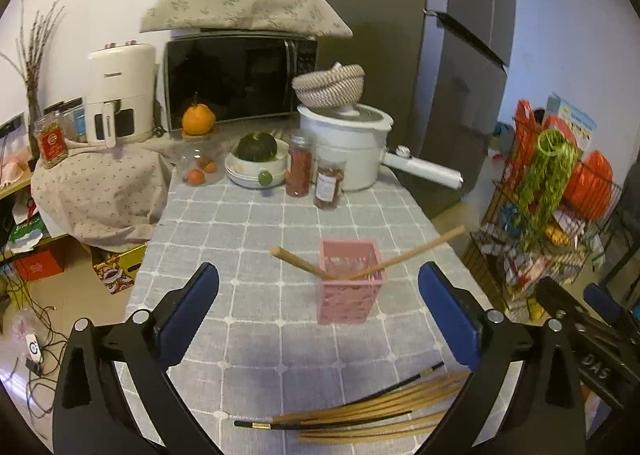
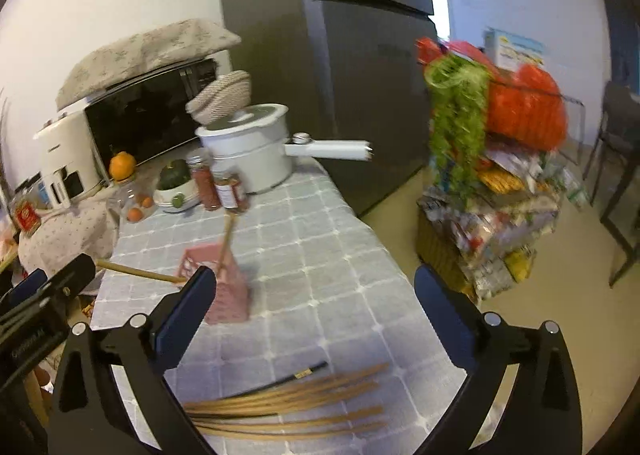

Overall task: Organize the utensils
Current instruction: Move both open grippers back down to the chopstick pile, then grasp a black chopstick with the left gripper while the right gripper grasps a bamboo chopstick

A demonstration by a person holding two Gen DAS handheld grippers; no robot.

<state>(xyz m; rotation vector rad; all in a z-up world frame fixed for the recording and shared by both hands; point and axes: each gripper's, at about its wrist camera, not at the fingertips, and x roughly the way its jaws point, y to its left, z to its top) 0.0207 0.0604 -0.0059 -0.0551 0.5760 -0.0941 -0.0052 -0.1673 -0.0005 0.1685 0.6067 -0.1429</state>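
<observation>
A pink slotted holder (image 1: 351, 282) (image 2: 219, 283) stands on the grey checked tablecloth (image 1: 260, 223) (image 2: 320, 255). Two wooden chopsticks (image 1: 408, 255) (image 2: 138, 273) lean out of it, one to each side. Near the front edge lies a fan of several wooden chopsticks (image 1: 372, 411) (image 2: 288, 403), with a black chopstick (image 1: 320, 421) (image 2: 296, 375) among them. My left gripper (image 1: 320, 287) stands open and empty, the holder seen between its fingers, the pile below. My right gripper (image 2: 314, 287) is open and empty above the pile. The right gripper's body (image 1: 580, 319) shows at the left view's right edge.
At the back of the table stand a white pot (image 1: 344, 143) (image 2: 252, 155) with a long handle, two spice jars (image 1: 316, 175) (image 2: 218, 187), a bowl with a squash (image 1: 256, 159), a microwave (image 1: 240, 79) and a cloth-covered mound (image 1: 100, 195). A cluttered wire rack (image 1: 552, 215) (image 2: 500, 195) stands right of the table.
</observation>
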